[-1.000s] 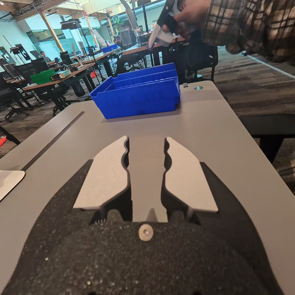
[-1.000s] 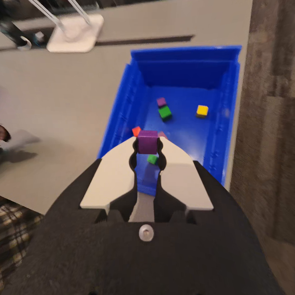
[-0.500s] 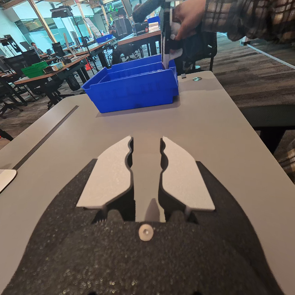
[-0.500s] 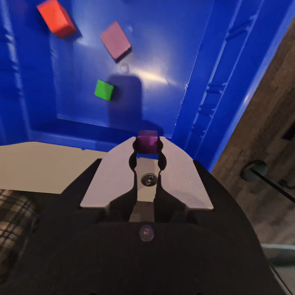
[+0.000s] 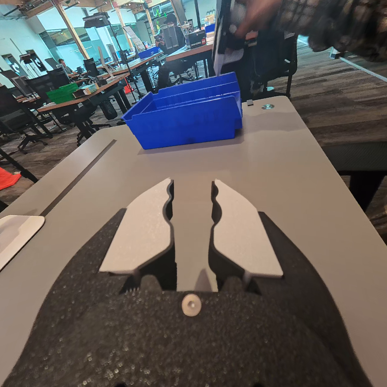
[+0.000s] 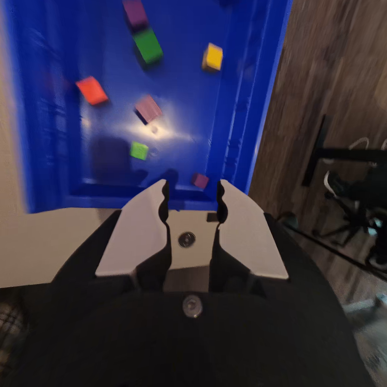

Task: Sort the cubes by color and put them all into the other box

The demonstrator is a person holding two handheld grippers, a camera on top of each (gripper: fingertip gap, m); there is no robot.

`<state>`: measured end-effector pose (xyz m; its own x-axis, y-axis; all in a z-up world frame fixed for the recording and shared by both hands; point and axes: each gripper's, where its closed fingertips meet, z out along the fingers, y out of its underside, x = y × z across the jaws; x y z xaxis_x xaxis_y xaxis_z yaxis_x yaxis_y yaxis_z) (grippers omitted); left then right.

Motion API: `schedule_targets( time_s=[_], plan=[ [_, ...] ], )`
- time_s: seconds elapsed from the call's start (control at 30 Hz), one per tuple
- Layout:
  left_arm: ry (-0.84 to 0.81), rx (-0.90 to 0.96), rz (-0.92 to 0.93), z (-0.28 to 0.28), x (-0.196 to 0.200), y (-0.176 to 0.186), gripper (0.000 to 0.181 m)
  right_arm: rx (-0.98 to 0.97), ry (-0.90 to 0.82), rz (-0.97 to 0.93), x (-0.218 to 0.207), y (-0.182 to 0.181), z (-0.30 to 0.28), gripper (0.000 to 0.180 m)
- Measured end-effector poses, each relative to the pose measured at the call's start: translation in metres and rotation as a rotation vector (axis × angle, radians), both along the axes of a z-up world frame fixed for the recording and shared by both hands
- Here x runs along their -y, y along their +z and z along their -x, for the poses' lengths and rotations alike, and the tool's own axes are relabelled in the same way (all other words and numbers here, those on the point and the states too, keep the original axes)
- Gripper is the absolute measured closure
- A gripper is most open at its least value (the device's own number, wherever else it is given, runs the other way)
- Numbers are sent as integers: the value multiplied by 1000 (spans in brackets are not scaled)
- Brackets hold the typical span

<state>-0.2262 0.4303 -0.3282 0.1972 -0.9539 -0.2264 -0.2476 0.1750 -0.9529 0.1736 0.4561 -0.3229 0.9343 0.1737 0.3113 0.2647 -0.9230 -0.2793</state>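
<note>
In the right wrist view my right gripper (image 6: 191, 184) is open and empty above the near end of a blue box (image 6: 247, 129). A small purple cube (image 6: 200, 180) lies on the box floor in its near right corner, just past my fingertips. Farther in lie a light green cube (image 6: 138, 150), a purple cube (image 6: 148, 108), a red cube (image 6: 91, 90), a yellow cube (image 6: 212, 57), a dark green cube (image 6: 148, 46) and another purple cube (image 6: 135, 13). In the left wrist view my left gripper (image 5: 192, 183) is open and empty low over the grey table (image 5: 272, 178). Two blue boxes (image 5: 184, 123) stand side by side ahead, with the other gripper (image 5: 219, 39) above them.
A white pad (image 5: 16, 232) lies at the table's left edge, beside a dark groove (image 5: 79, 178). The table's right edge drops to wood floor (image 6: 324, 62). A metal screw (image 6: 186, 239) sits in the table near the box. Desks and chairs stand beyond.
My right gripper has opened and let go of the purple cube, which now lies in the box's near right corner. The gripper has risen. My left gripper has barely moved.
</note>
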Motion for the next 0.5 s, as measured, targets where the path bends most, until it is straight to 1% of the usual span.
schedule_targets(
  time_s=[0.07, 0.1, 0.17, 0.23, 0.3, 0.37, 0.5],
  plan=[
    [26, -2, -11, 5, -2, 4, 147, -104, 84, -164, -7, 25, 38, 134],
    [42, 1, -15, 8, -3, 7, 147, -186, 146, -253, -10, 36, 64, 134],
    [81, 15, -20, 20, -3, 17, 146, -388, 285, -438, -12, 56, 121, 134],
    [124, 32, -26, 37, -1, 29, 144, -581, 433, -584, -9, 66, 176, 134],
    [165, 35, -35, 61, 2, 41, 142, -759, 569, -682, -6, 66, 226, 131],
    [233, 8, -52, 93, 2, 52, 140, -915, 645, -733, -8, 58, 267, 127],
    [404, -50, -51, 176, -3, 77, 137, -1144, 711, -769, -19, 33, 328, 114]
  ],
)
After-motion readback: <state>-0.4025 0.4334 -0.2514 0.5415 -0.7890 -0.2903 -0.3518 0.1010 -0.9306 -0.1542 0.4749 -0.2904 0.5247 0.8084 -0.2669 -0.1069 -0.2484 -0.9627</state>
